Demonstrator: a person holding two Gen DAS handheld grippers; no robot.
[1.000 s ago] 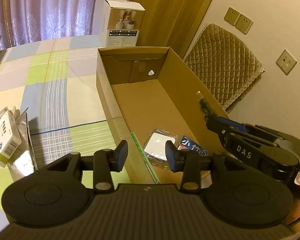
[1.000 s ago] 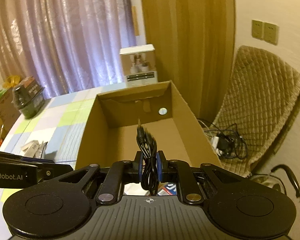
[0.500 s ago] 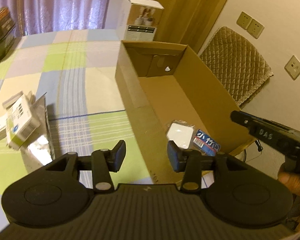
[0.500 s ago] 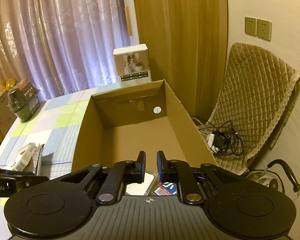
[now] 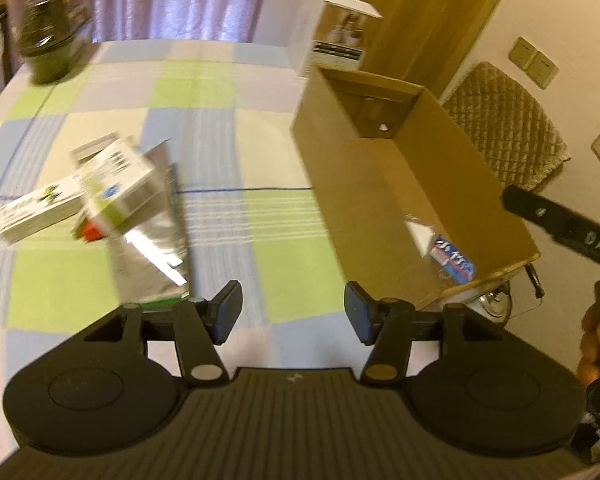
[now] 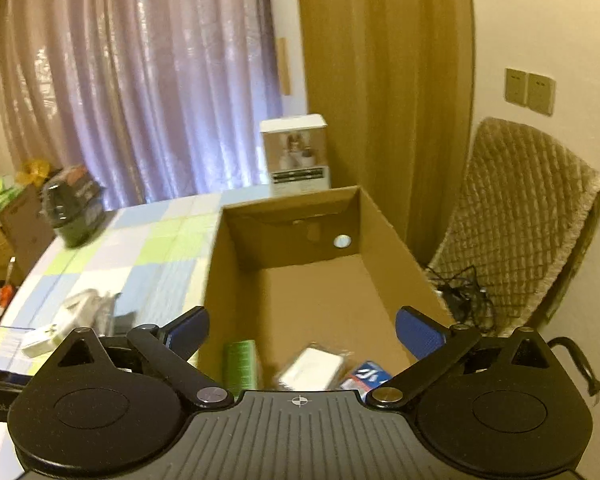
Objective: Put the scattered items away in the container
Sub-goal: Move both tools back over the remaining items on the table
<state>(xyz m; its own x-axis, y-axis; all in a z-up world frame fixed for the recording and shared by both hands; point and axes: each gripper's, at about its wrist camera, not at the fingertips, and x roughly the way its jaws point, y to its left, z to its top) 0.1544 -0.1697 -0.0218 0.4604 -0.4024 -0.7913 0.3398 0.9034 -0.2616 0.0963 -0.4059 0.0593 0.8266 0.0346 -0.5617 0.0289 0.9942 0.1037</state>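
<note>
Both of my grippers are spread wide and hold nothing: my left gripper hangs over the checked green, blue and white tablecloth, my right gripper above the long open brown cardboard box. Near the box's close end lie a white square packet, a blue-and-white printed pack and a green cylinder. Out on the cloth, well apart from the box, small white cartons overlap a shiny silver foil pouch.

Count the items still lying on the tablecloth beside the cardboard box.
3, clustered left of the cardboard box: flat white box, white-green carton atop the silver foil pouch. More may hide underneath.
</note>
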